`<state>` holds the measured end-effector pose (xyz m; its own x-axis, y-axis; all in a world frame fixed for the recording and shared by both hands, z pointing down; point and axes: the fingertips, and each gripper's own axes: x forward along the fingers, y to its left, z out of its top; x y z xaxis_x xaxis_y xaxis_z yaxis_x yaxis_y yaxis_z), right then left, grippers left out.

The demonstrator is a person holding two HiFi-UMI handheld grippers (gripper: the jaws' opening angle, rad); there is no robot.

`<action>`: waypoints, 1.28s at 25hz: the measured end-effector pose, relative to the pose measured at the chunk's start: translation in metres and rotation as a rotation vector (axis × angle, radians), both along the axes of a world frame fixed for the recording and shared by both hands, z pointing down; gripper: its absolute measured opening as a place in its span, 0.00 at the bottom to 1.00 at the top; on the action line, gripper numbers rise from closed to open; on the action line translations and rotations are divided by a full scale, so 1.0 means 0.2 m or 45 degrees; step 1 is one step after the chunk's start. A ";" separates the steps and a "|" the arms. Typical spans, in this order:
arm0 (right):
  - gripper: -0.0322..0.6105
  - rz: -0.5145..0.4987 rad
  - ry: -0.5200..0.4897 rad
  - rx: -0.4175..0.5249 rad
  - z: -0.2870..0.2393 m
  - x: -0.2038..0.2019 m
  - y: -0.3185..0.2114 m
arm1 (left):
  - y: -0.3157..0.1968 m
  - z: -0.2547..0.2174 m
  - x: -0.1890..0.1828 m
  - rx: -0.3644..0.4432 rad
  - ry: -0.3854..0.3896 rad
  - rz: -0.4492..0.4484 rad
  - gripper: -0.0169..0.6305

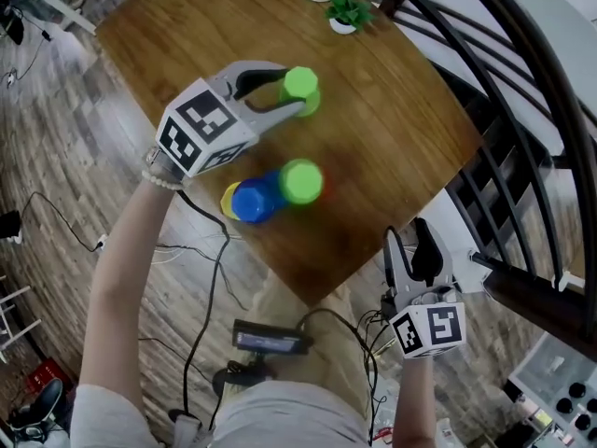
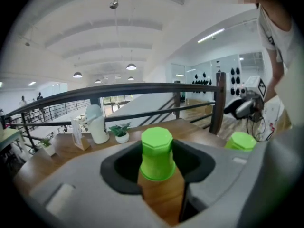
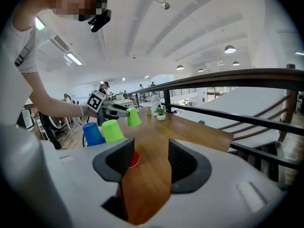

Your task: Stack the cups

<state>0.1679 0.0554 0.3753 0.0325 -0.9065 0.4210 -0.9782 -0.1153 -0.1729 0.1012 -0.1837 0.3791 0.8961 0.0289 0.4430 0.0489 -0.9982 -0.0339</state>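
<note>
**Head view.** The left claw (image 1: 293,91) sits in the upper middle of the frame over the wooden table (image 1: 392,129), its two jaws closed on the sides of a green cup (image 1: 300,82) that stands mouth down. Below it, at the frame's centre, a second green cup (image 1: 300,181), a blue cup (image 1: 252,200) and a yellow cup (image 1: 228,199) huddle together, touching. The right claw (image 1: 409,243) hangs off the table's near corner at lower right.

**Left gripper view.** The green cup fills the gap between the jaws at centre frame, closed base up.

**Right gripper view.** These jaws stand apart with only bare table showing between them. The gripped green cup appears at upper left, tilted.

The cup looks like thin, smooth plastic, so it is probably very light and springy in the wall, and easy to dent or to squirt out along its taper. The mid-wall is the sensible place to hold, with mild pressure, leaving the open rim free to slide over another cup.
</note>
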 end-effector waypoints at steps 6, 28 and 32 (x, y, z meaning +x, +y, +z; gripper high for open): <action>0.38 -0.108 0.011 0.035 -0.05 -0.04 -0.10 | 0.03 -0.31 -0.11 0.053 0.062 -0.078 0.33; 0.38 -0.392 0.008 0.061 -0.15 -0.20 -0.26 | 0.45 -0.54 -0.50 0.027 0.062 -0.284 0.33; 0.38 -0.410 0.011 0.064 -0.16 -0.20 -0.27 | 0.51 -0.50 -0.51 0.008 0.038 -0.287 0.33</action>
